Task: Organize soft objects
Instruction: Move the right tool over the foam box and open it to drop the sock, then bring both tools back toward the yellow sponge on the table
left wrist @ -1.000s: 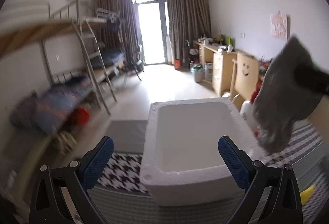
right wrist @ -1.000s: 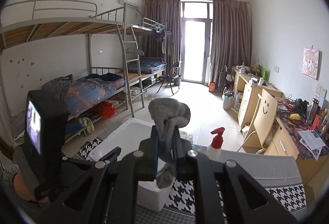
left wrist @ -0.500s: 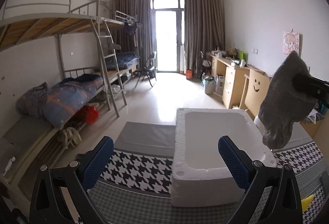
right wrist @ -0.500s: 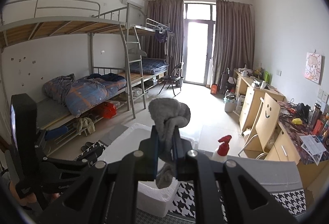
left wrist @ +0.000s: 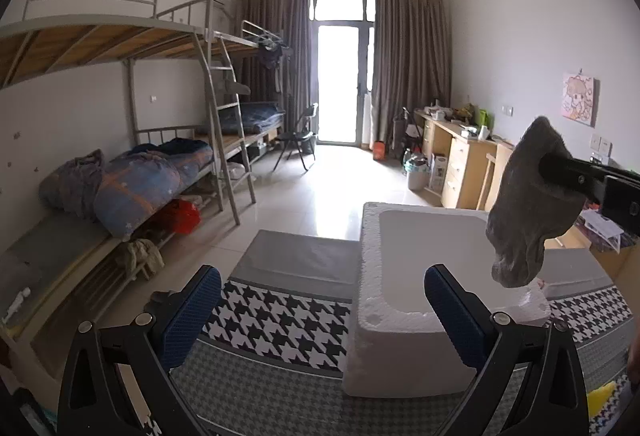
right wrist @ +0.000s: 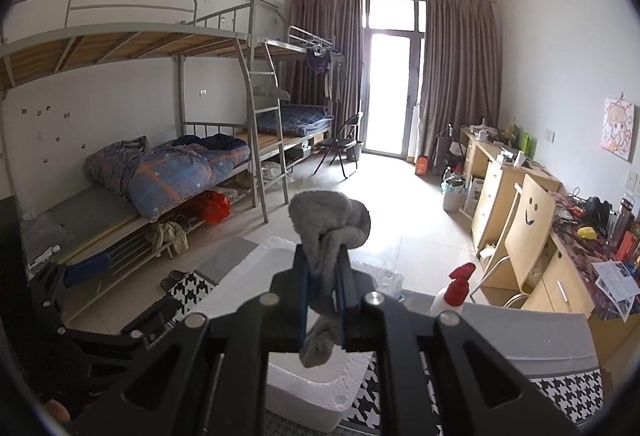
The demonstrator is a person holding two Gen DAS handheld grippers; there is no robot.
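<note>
A grey fuzzy sock (right wrist: pixel 326 232) hangs from my right gripper (right wrist: pixel 323 268), whose jaws are shut on it. In the left wrist view the same grey sock (left wrist: pixel 528 204) dangles over the right side of a white foam box (left wrist: pixel 404 300), held by the right gripper's black fingers (left wrist: pixel 576 172) coming in from the right. The foam box (right wrist: pixel 304 392) also shows below the sock in the right wrist view. My left gripper (left wrist: pixel 323 308) stands open with nothing between its blue pads, low in front of the box's left side.
The box sits on a houndstooth cloth (left wrist: pixel 280 320) over a grey surface. A spray bottle with a red top (right wrist: pixel 454 294) stands right of the box. Bunk beds (left wrist: pixel 132 172) line the left wall, desks (left wrist: pixel 460 160) the right. A yellow object (left wrist: pixel 600 396) lies at lower right.
The left wrist view has swung to the left, so the box and the sock now sit further right in it. The sock stays gripped in the right gripper.
</note>
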